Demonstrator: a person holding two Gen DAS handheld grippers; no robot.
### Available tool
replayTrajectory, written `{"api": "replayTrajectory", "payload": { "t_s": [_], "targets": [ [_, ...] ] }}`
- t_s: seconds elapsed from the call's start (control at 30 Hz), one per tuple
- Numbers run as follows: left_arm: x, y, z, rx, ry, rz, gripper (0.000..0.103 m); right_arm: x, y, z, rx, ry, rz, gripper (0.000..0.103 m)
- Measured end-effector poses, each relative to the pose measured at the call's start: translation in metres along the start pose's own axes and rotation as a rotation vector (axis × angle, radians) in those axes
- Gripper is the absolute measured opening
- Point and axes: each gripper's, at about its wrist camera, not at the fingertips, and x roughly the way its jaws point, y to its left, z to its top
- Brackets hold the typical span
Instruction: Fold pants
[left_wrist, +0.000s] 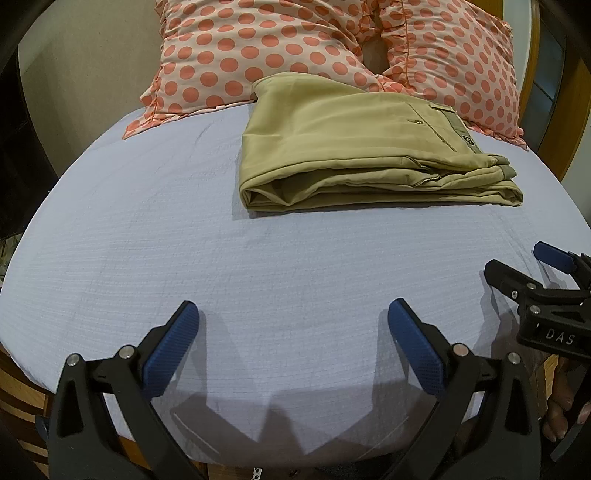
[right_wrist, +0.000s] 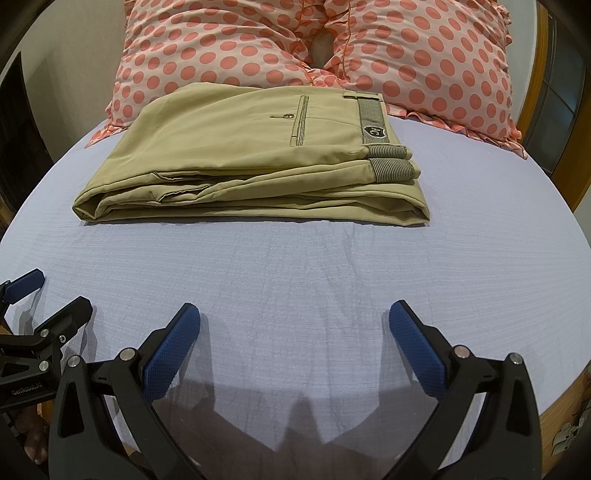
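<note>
A pair of khaki cotton pants (right_wrist: 251, 155), already folded into a thick rectangular bundle, is seen lying on the pale lavender textured bedsheet (right_wrist: 295, 277), toward the far end, its back edge touching two white pillows with coral polka dots (right_wrist: 229, 48). The fabric is judged soft, light and limp; the stacked layers would likely slide apart if lifted by one corner. The firmest hold is judged to be the striped waistband end (right_wrist: 373, 122) on the right, or the rounded fold edge (right_wrist: 96, 206) at the left. The near edge is loose layered hems, so pinching there is riskier. The left gripper (left_wrist: 293, 314) is held wide open, empty, hovering low over the sheet near the bed's front edge. The right gripper (right_wrist: 295, 314) is likewise spread wide and empty, just beside it. Plenty of bare sheet is left between grippers and pants; wooden bed frame (right_wrist: 554, 406) is noted at the sides.
</note>
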Motion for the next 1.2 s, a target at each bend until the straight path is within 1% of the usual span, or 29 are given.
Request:
{"api": "replayTrajectory", "payload": {
  "t_s": [0.47, 1.2],
  "targets": [
    [0.0002, -0.0008, -0.0002, -0.001, 0.002, 0.001, 0.101, 0.0003, -0.0002, 0.0000, -0.002, 0.001, 0.001, 0.102],
    [0.0034, -0.0004, 0.0070, 0.010, 0.068, -0.010, 0.101, 0.0003, 0.0000, 0.0003, -0.001, 0.000, 0.000, 0.102]
  ]
}}
